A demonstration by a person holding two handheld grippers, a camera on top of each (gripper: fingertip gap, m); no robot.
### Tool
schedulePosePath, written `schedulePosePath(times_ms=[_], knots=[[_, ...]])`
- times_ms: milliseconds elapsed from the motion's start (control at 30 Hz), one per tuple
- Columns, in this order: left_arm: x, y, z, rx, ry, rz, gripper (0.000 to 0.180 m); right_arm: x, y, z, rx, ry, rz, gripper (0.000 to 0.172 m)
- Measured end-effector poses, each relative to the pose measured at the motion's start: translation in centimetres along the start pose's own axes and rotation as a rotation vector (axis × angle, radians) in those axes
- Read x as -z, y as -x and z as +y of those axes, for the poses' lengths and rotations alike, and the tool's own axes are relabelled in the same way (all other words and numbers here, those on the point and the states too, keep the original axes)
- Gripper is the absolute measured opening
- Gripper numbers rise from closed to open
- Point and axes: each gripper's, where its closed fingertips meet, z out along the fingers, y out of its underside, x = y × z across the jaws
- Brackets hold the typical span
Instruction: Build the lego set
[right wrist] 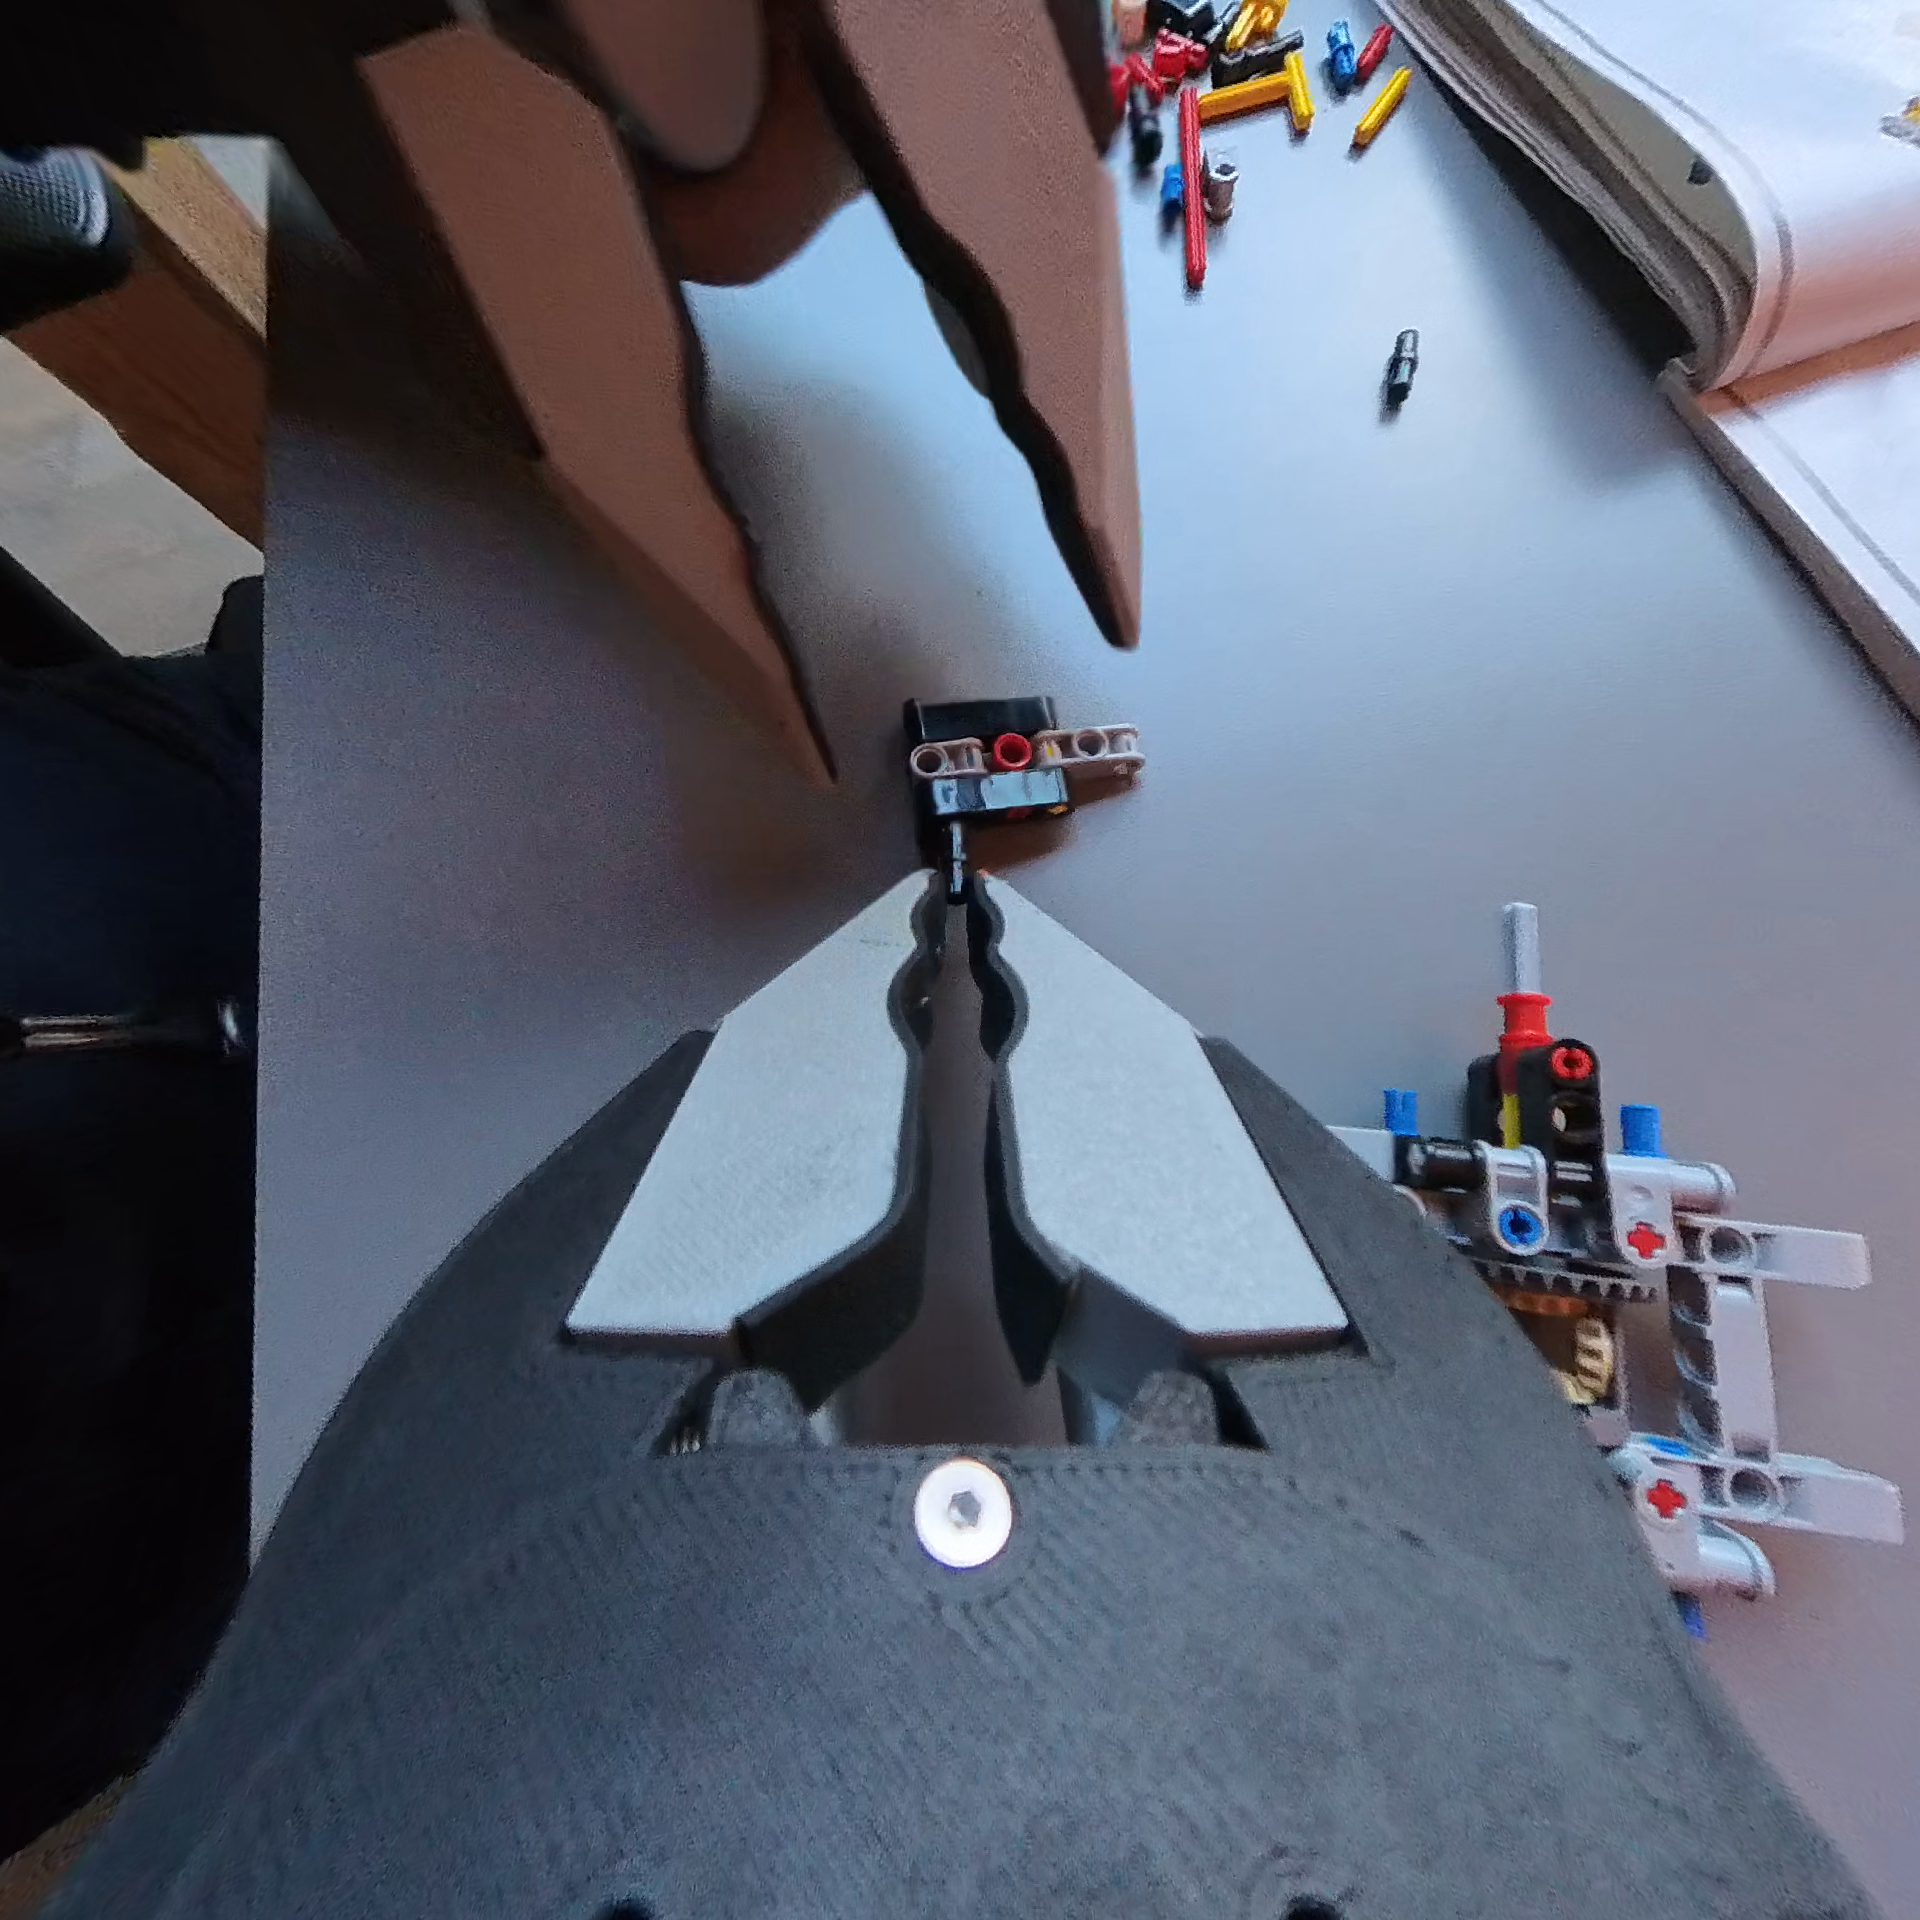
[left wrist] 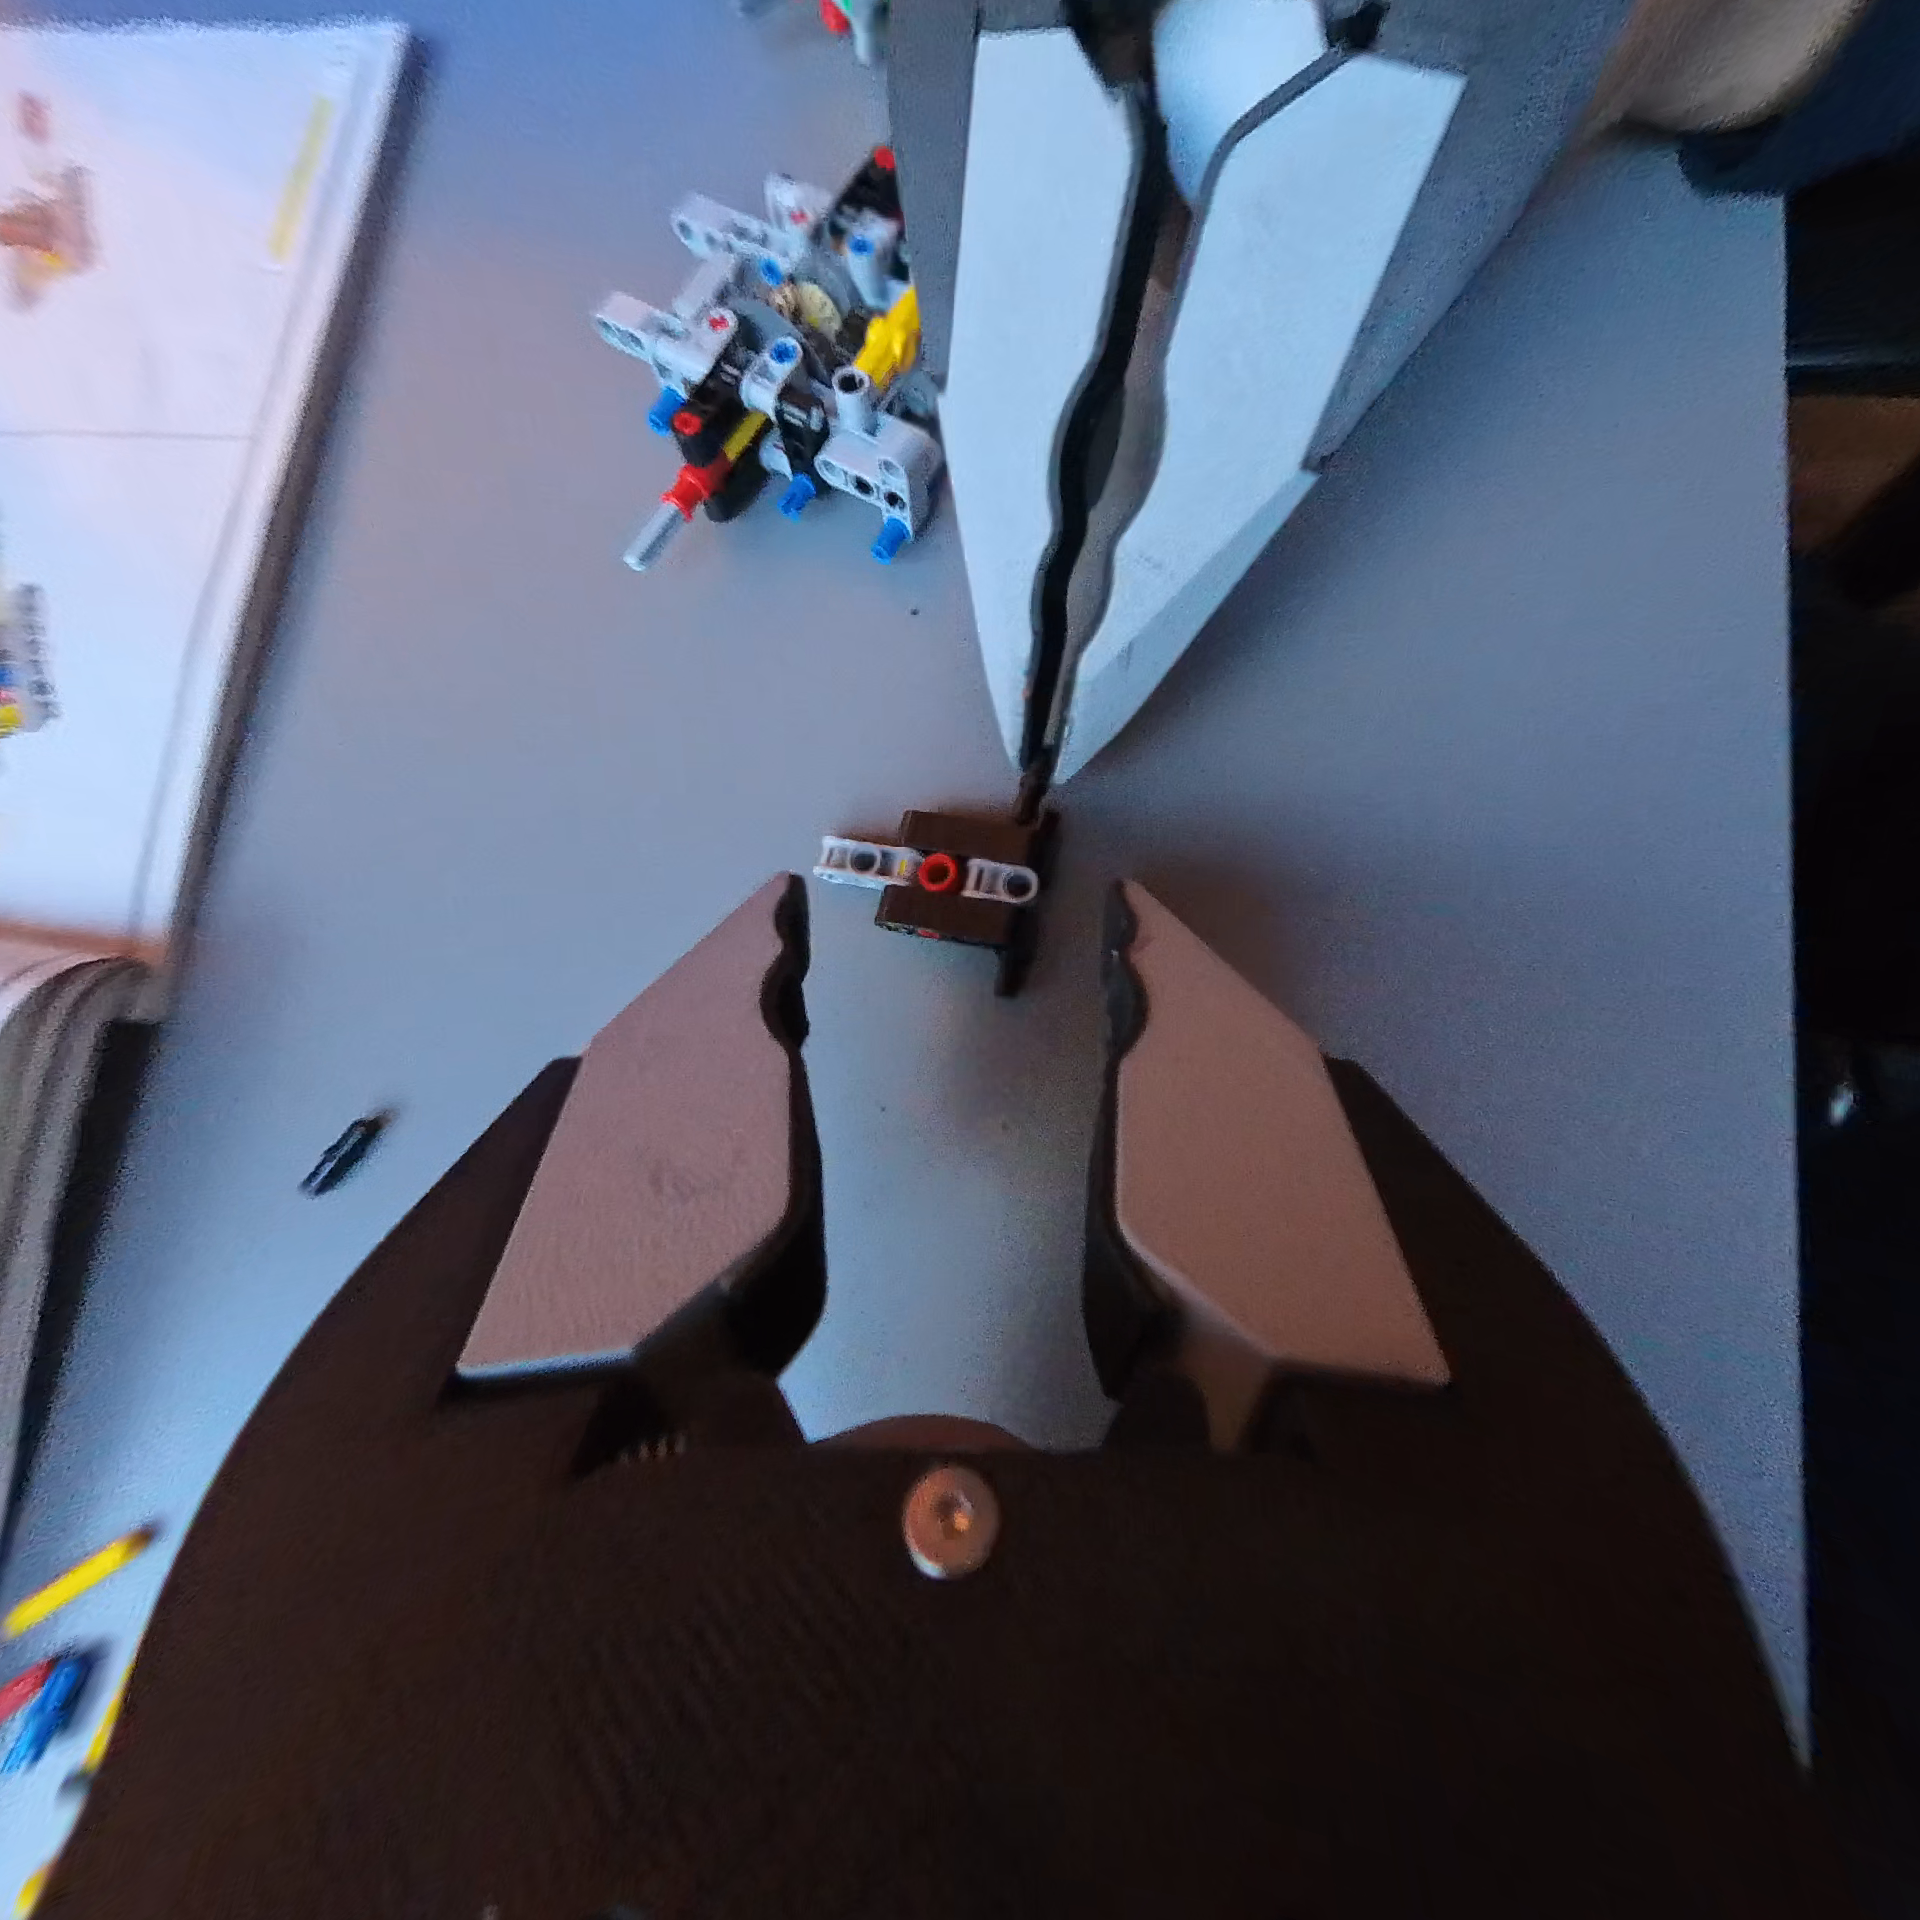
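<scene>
**A:** What is the right gripper [right wrist: 951,883] doing, with its grey fingers pinched together like that?

**B:** The tips are clamped on a thin black plastic pin [right wrist: 953,847] that sticks out of a small black block assembly [right wrist: 985,774], built of toy construction pieces with a pale grey holed beam across it and a red bush in the middle. The block sits just beyond those tips, on or just above the grey tabletop [right wrist: 1455,727]; I cannot tell which.

**A:** And the left gripper [left wrist: 956,935]?

**B:** Its brown-padded fingers stand well apart with nothing between the pads. The same little block lies just ahead of the gap, slightly toward its right finger, touching neither. I would judge the pinch on the pin keeps the piece steady while the other gripper faces it from the opposite side.

**A:** What lies around them?

**B:** To the right of the right gripper's fingers sits a larger grey, black and yellow beam assembly with blue and red pins [right wrist: 1621,1247]. Farther out, beyond the left gripper's fingers, there is a scatter of loose red, yellow and blue rods and pins [right wrist: 1236,94], and one stray short black pin [right wrist: 1401,366] lies apart. An open white instruction booklet [right wrist: 1787,208] rests along the table's far edge.
</scene>
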Motion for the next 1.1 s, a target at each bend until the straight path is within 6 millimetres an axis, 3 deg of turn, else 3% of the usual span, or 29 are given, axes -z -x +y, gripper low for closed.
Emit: schedulePosePath(times_ms=[67, 233, 433, 600, 833, 1100], knots=[[-0.8, -0.2, 0.5, 0.012, 0.024, 0.096, 0.061, 0.0, -0.1, 0.1, -0.005, 0.001, 0.000, 0.000], [-1.2, 0.4, 0.8, -0.046, 0.041, 0.111, 0.057, 0.3, 0.0, -0.3, -0.015, -0.021, -0.013, 0.000], [-0.3, 0.0, -0.6, -0.243, -0.010, 0.093, 0.047, 0.2, 0.1, -0.2, -0.006, -0.014, -0.017, 0.001], [-1.0, -0.5, -0.1, -0.191, 0.042, 0.194, 0.037, 0.1, 0.1, 0.0, -0.006, -0.008, -0.016, 0.001], [-1.8, -0.3, 0.3, -0.142, 0.071, 0.192, 0.031, -0.2, 0.0, 0.1, 0.000, 0.001, -0.010, 0.001], [-1.9, -0.4, 0.0, -0.097, -0.043, 0.206, 0.031, -0.3, -0.1, 0.0, 0.016, -0.006, -0.002, 0.001]])
